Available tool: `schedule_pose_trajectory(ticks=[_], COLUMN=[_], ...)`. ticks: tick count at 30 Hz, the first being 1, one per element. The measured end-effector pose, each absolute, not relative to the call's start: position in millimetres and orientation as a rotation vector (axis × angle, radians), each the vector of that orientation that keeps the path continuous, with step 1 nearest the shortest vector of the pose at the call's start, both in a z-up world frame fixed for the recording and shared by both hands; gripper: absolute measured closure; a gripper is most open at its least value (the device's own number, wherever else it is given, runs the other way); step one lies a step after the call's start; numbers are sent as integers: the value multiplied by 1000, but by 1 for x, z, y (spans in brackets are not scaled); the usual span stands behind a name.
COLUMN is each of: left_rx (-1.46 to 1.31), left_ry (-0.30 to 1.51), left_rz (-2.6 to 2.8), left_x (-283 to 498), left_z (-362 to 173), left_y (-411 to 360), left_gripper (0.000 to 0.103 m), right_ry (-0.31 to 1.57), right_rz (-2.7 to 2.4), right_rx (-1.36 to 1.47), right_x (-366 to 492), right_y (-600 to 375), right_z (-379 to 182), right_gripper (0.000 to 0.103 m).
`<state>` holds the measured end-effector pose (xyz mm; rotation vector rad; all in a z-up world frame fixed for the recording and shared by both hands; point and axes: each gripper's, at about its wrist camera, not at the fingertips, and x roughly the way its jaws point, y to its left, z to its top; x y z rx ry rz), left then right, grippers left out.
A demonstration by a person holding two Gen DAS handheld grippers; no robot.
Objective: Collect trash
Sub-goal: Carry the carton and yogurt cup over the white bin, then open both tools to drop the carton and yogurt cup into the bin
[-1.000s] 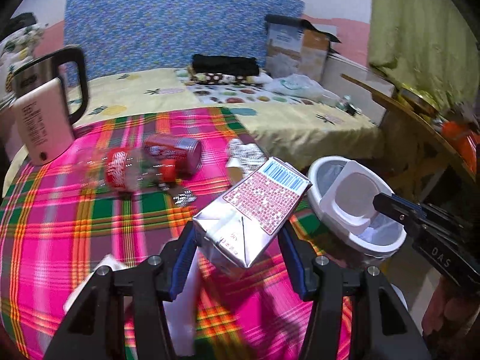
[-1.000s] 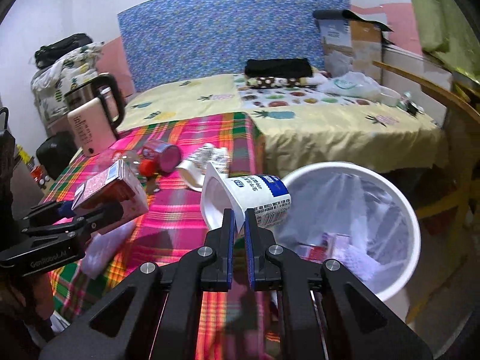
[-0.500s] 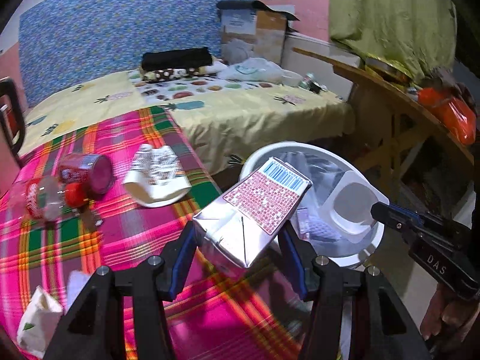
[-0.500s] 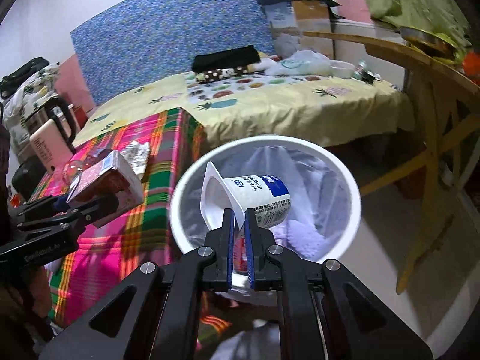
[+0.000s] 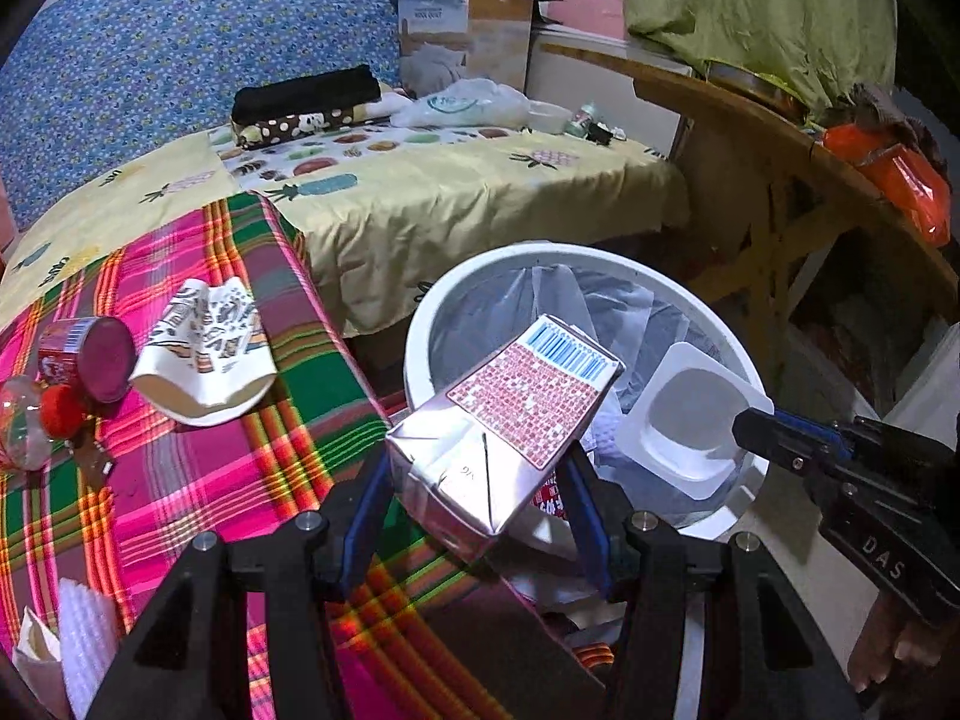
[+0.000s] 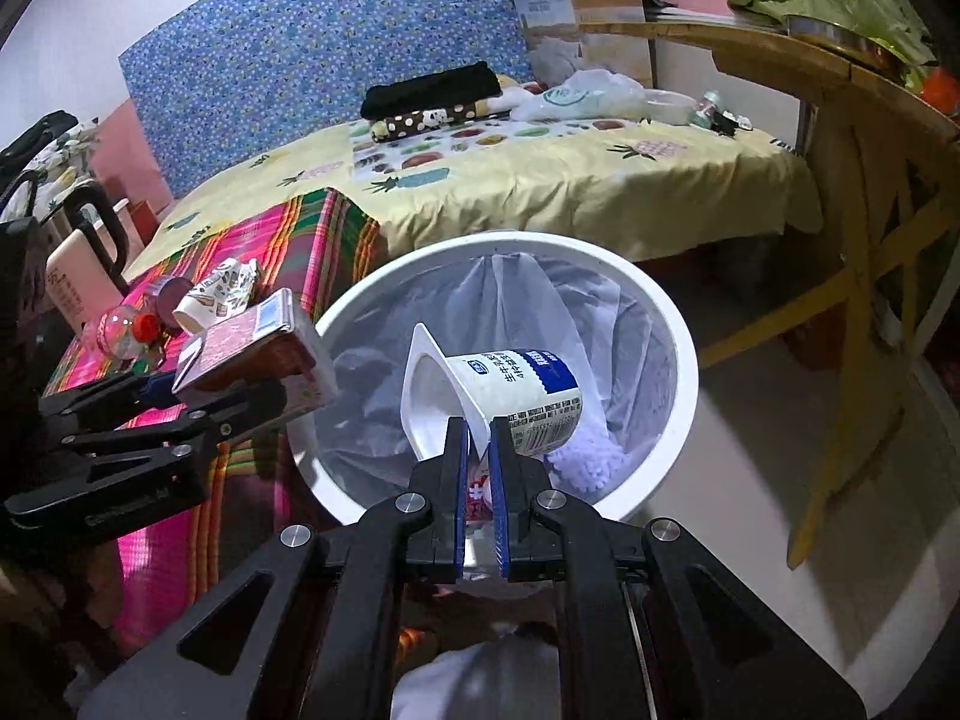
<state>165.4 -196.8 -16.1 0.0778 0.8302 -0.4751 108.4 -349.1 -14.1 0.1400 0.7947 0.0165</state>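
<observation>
Left gripper (image 5: 480,480): clamping a pink drink carton (image 5: 510,414) between blue pads, hanging over the near rim of the white bin (image 6: 672,324).
Right gripper (image 6: 478,438): nearly closed, pinching the rim of a white yogurt cup (image 6: 516,396), tilting sideways above the bin's mouth.
Bin: standing beside the plaid tablecloth (image 5: 198,480), holding a clear liner and scraps inside.
Left of the bin: lying on the tablecloth, a crushed paper cup (image 5: 204,354), red can (image 5: 90,354), clear bottle (image 5: 24,420).
Beyond the bin: showing a yellow bedsheet (image 5: 432,192).
</observation>
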Motion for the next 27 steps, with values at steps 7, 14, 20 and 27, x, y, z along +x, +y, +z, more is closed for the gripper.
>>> schedule_pose_trajectory(ticks=[7, 14, 20, 27], left_rx=[92, 74, 51, 18], left_ry=[850, 845, 829, 812], left_rz=[-488, -506, -505, -490], left_x=[173, 174, 172, 166], left_z=[-22, -21, -16, -9], left_y=[-205, -204, -199, -183], left_gripper=[45, 38, 37, 37], right_ry=[835, 842, 818, 792], right_rz=[14, 12, 14, 15], right_rx=[147, 144, 146, 137], right_x=[111, 112, 110, 108], right_y=[-355, -357, -357, -354], right_z=[-19, -21, -16, -10], right_gripper=[96, 96, 94, 94])
